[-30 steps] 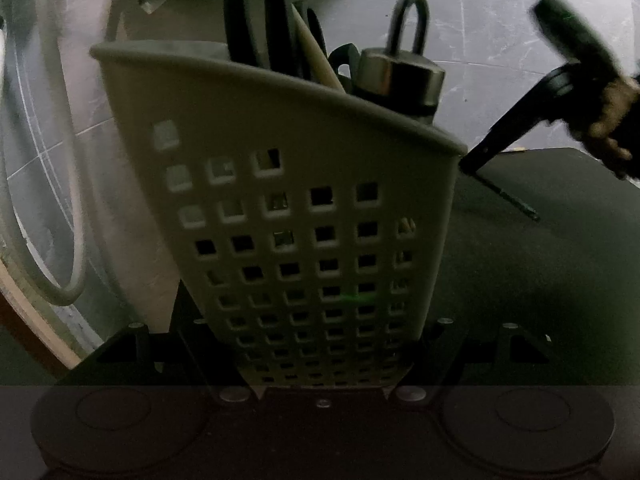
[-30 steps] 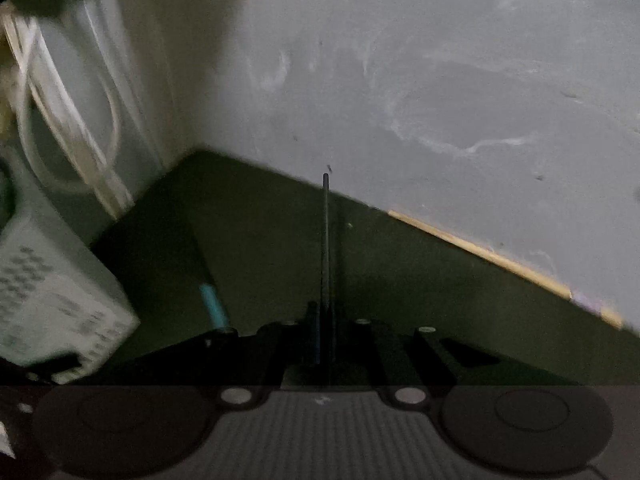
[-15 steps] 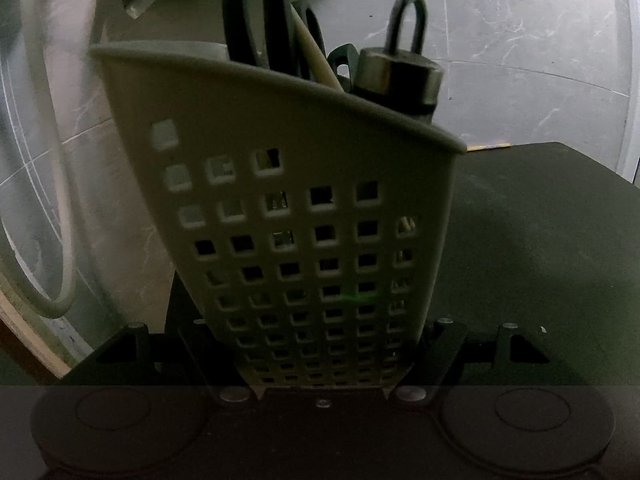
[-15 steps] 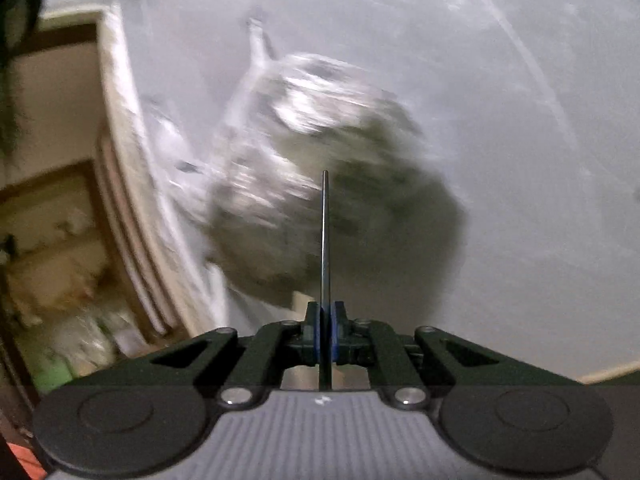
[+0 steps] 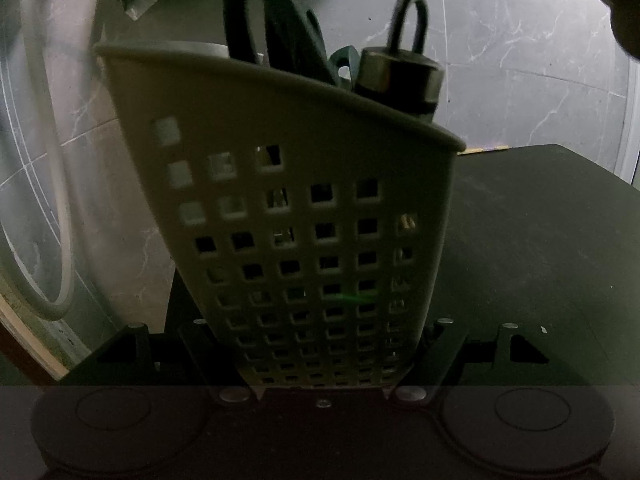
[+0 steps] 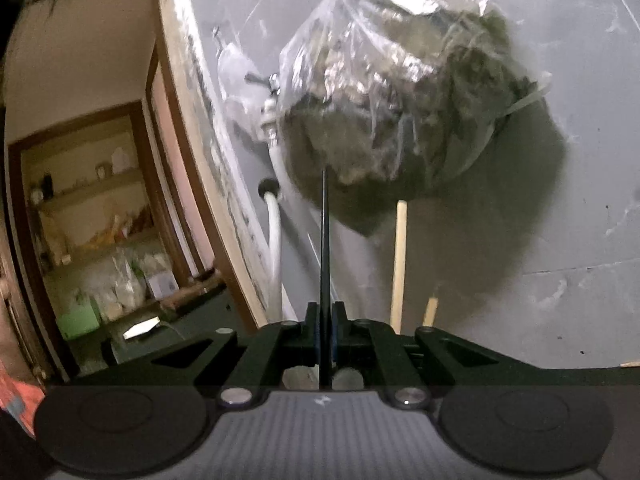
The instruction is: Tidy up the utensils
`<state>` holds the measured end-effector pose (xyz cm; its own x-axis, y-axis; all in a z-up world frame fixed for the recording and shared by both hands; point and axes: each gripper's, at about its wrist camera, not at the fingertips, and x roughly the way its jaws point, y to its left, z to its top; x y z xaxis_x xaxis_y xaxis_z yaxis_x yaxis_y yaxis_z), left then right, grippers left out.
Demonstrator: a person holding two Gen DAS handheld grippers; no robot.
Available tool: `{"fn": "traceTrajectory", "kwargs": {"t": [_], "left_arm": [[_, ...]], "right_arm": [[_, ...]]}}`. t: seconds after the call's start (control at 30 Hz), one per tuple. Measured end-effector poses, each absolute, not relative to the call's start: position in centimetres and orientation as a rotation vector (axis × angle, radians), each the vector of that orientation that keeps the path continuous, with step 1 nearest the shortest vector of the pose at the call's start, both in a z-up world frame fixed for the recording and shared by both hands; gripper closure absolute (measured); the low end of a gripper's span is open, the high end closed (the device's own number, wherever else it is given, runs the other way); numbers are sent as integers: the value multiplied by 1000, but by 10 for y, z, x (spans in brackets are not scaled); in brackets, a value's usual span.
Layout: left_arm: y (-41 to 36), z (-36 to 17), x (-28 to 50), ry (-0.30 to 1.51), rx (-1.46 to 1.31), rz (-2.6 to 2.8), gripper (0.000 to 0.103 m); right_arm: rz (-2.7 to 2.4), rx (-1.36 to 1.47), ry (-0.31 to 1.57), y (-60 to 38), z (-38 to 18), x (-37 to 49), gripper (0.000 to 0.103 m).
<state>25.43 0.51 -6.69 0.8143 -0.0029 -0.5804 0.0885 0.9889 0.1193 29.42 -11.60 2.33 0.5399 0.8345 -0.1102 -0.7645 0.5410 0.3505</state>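
Plastic caddy is sitting clamped in my left tongs, mouth up. My right tongs are pinching a thin dark blade edge-on, its length pointing straight ahead, above the caddy.

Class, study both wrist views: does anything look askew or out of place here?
Yes. The perforated caddy, clamped in the left gripper, leans, its rim sloping. The right gripper pinches a thin dark utensil edge-on.

Dark tabletop under a perforated utensil caddy.
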Motion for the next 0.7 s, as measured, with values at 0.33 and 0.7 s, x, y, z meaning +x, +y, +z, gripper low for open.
{"fn": "traceTrajectory", "kwargs": {"t": [0.33,0.7], "left_arm": [[6,-66,255,620,145,-48,26],[5,-65,252,622,132,-40,26]], "right_arm": [[995,125,263,-123,11,266,75],[852,136,229,-174,35,282,38]]}}
